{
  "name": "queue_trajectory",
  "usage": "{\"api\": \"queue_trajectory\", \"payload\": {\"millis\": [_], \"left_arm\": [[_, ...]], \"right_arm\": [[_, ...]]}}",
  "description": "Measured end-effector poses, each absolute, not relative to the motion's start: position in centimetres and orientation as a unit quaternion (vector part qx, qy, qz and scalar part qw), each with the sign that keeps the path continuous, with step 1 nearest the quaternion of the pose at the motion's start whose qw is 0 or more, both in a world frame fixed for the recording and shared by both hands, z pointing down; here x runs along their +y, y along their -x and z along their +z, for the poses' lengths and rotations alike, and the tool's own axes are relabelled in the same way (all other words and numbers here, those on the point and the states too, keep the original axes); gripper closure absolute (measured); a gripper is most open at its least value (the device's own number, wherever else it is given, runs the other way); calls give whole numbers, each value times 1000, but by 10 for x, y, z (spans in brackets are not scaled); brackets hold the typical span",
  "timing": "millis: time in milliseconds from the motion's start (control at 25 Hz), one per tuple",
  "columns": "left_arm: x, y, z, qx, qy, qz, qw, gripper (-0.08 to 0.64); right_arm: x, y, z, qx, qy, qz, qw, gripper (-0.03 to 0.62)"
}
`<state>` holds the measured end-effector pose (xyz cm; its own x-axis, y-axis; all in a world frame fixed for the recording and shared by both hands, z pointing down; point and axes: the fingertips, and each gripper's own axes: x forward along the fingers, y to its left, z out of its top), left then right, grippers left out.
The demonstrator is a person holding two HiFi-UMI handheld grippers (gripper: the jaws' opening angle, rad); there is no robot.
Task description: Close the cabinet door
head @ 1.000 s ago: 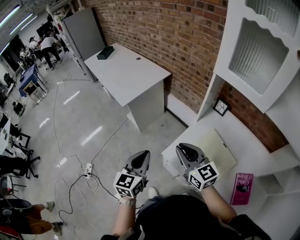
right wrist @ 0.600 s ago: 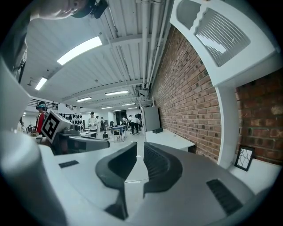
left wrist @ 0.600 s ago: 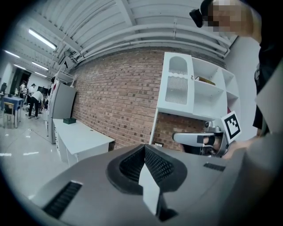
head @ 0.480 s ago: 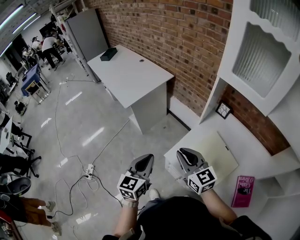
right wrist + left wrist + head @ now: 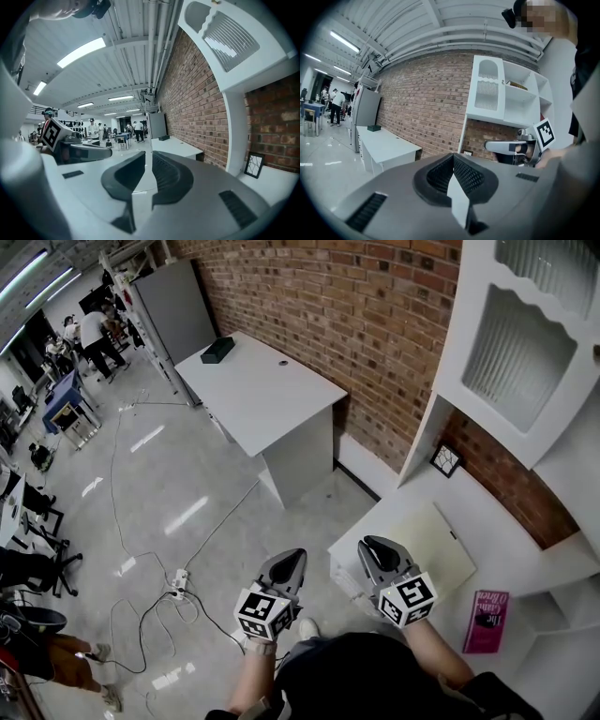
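The white cabinet door (image 5: 514,345) with its ribbed glass panel stands swung out from the white hutch at the upper right. The left gripper view shows the door (image 5: 487,89) from the front, and it hangs overhead in the right gripper view (image 5: 229,35). My left gripper (image 5: 296,553) is over the floor, well short of the cabinet, shut and empty (image 5: 453,155). My right gripper (image 5: 369,543) hovers at the near corner of the cabinet's counter (image 5: 525,549), below the door and apart from it, jaws shut on nothing (image 5: 147,153).
On the counter lie a beige mat (image 5: 433,542), a pink book (image 5: 483,619) and a small framed picture (image 5: 446,458). A white desk (image 5: 267,395) with a black box (image 5: 217,346) stands along the brick wall. Cables and a power strip (image 5: 177,579) trail across the floor.
Only the head view has shifted a little. Both grippers stay side by side, shut, in almost the same place.
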<state>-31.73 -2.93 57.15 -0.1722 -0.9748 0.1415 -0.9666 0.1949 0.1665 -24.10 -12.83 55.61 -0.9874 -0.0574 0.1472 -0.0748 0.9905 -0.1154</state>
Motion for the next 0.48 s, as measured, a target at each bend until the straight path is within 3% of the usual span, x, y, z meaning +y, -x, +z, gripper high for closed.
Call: {"api": "queue_trajectory", "payload": {"millis": [480], "left_arm": [[-30,312,568,-765,-634,-21,110,551]], "right_arm": [[-132,234,547,-995,-39,57,65,538]]}}
